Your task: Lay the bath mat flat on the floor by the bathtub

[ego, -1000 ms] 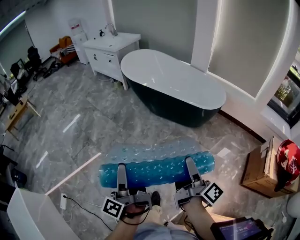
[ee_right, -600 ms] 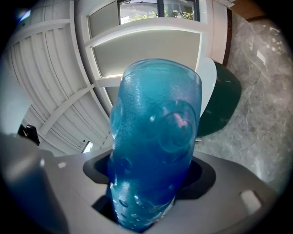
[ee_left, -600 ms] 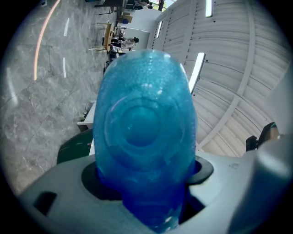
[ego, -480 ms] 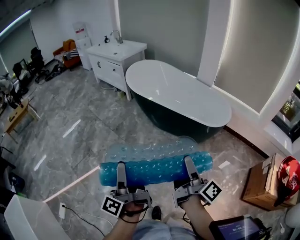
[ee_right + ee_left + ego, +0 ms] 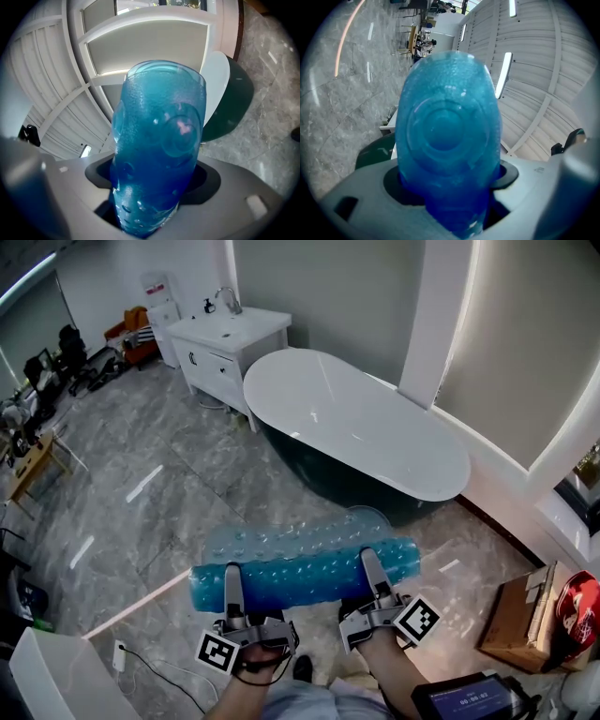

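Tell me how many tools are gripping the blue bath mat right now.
2. The left tool clamps the rolled bath mat near its left end; the right tool clamps it near its right end, both in front of the bathtub.

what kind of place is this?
Probably a staged bathroom inside a lab or studio: freestanding bathtub, vanity with tap, yet office chairs stand beyond it.

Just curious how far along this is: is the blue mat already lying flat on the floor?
No, the blue mat is rolled up and held above the floor by the left tongs and right tongs.
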Demonstrator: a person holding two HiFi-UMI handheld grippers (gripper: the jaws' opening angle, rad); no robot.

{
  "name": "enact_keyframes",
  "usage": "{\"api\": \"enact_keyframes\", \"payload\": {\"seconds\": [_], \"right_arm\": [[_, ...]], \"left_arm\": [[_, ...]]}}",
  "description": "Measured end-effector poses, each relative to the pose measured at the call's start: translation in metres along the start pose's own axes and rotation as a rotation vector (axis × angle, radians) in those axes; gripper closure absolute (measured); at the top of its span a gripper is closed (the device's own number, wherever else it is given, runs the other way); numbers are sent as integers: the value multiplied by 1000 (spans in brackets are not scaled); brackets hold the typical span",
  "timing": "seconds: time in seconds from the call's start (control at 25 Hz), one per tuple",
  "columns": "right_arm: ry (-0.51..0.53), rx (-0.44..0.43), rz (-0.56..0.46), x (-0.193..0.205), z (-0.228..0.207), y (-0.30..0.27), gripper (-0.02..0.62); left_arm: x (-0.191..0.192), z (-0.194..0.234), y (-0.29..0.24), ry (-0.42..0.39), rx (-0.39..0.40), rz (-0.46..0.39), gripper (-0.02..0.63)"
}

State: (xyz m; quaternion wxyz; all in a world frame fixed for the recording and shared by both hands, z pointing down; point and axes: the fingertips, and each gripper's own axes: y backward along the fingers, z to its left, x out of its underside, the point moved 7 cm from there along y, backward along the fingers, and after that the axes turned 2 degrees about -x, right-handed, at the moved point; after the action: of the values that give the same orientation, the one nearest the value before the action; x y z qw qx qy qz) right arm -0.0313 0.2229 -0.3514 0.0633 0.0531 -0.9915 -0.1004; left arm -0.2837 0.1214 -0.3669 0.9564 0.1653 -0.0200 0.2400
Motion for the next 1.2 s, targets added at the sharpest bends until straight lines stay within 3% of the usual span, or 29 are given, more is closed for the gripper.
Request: {"api": "enact_keyframes", "payload": {"seconds": [0.52,0.88,1.2], "right_arm": [[-45,21,249,-101,-33,-143,233],[-56,-20,410,-82,-34,-213,233],[-59,-2,488,-50,-64,-276,233]], "left_arm": [[57,20,-108,-53,-71,-226,259],[30,21,-125,-90,-62,-386,259],[-9,62,-151,-83,-86,-460,259]]}}
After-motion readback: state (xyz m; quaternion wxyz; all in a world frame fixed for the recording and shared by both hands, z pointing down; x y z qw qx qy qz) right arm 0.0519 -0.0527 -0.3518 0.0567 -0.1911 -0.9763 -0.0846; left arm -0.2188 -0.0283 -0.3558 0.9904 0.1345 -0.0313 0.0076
